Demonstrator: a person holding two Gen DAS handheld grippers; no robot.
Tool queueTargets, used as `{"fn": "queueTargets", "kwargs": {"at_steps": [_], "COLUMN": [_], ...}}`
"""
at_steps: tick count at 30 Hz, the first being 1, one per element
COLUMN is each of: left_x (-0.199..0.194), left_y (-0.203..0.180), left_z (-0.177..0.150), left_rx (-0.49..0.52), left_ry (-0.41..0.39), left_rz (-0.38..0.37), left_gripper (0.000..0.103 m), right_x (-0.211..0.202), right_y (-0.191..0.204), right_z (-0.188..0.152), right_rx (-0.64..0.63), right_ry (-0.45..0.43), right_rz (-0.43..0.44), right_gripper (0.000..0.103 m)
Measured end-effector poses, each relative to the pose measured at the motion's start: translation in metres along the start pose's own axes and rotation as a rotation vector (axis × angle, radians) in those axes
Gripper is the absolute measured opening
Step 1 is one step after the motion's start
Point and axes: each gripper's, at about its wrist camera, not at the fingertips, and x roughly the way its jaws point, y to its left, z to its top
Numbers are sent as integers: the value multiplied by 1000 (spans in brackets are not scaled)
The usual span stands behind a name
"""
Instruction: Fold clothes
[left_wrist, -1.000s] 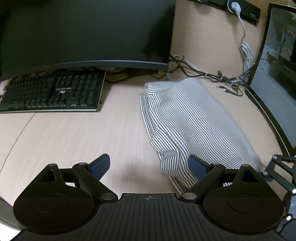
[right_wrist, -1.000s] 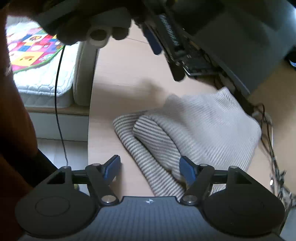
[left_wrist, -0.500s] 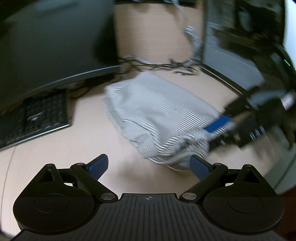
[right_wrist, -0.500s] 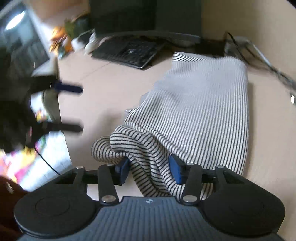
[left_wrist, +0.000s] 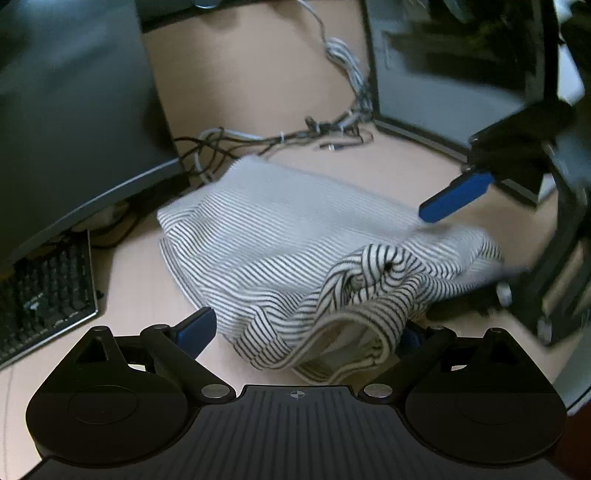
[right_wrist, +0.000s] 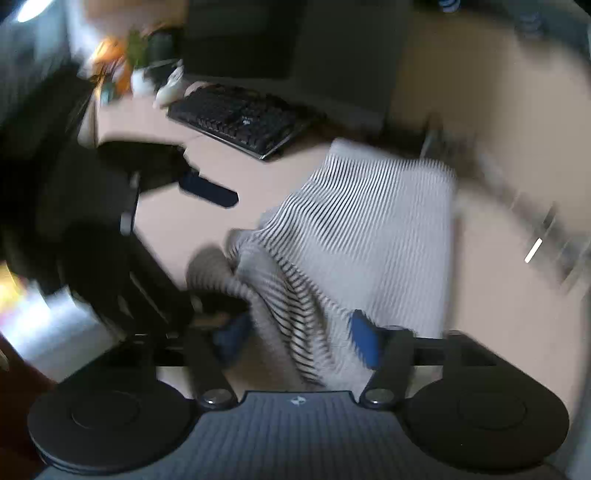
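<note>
A black-and-white striped garment (left_wrist: 295, 240) lies bunched on the wooden desk (left_wrist: 140, 266); it also shows in the right wrist view (right_wrist: 369, 229). My left gripper (left_wrist: 299, 332) is open, its blue-padded fingers on either side of the garment's near crumpled hem. My right gripper (right_wrist: 299, 339) is open with folds of the garment between its blue pads; it also shows at the right of the left wrist view (left_wrist: 458, 195). Both views are motion-blurred.
A black keyboard (left_wrist: 40, 291) and a dark monitor (left_wrist: 74, 110) stand at the left. A tangle of cables (left_wrist: 295, 136) lies behind the garment. A computer case (left_wrist: 461, 74) stands at the back right. The desk edge is near my right gripper.
Both grippers have swung in towards the garment's near end. The right gripper narrowed around the folds and has widened again. The near end is now bunched up.
</note>
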Motion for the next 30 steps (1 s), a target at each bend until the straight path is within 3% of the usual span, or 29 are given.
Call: {"fn": "queueTargets", "kwargs": {"at_steps": [3, 8, 9, 10, 11, 15, 18, 20, 22, 28, 30], "left_x": [2, 6, 5, 4, 3, -21, -39, -41, -35, 5, 21], "left_y": [9, 19, 22, 24, 27, 62, 105, 131, 145, 117, 107], "left_z": [6, 9, 8, 7, 7, 4, 0, -1, 1, 16, 20], "left_rx": [-62, -126, -138, -153, -167, -273, -373, -422, -444, -307, -285], "left_ry": [9, 23, 24, 24, 24, -10, -53, -66, -67, -63, -35], "left_rz": [-32, -65, -70, -77, -83, -160, -175, -166, -210, -378, -411], "left_gripper": [98, 98, 98, 98, 98, 98, 98, 98, 98, 96, 88], "right_x": [9, 39, 42, 44, 43, 34, 24, 16, 4, -42, -58], "right_y": [16, 26, 26, 25, 24, 13, 12, 19, 30, 62, 70], "right_z": [-11, -18, -16, -14, -11, 1, 9, 13, 19, 41, 53], "right_rx": [-165, -253, -267, -275, -272, -219, -190, -185, -194, -244, -277], "right_ry": [9, -25, -26, -17, -4, 46, 89, 123, 164, 278, 298], "right_rz": [-87, -192, -194, -181, -173, -145, -138, -119, -94, -47, -26], "right_gripper": [74, 74, 65, 43, 35, 29, 28, 27, 27, 27, 27]}}
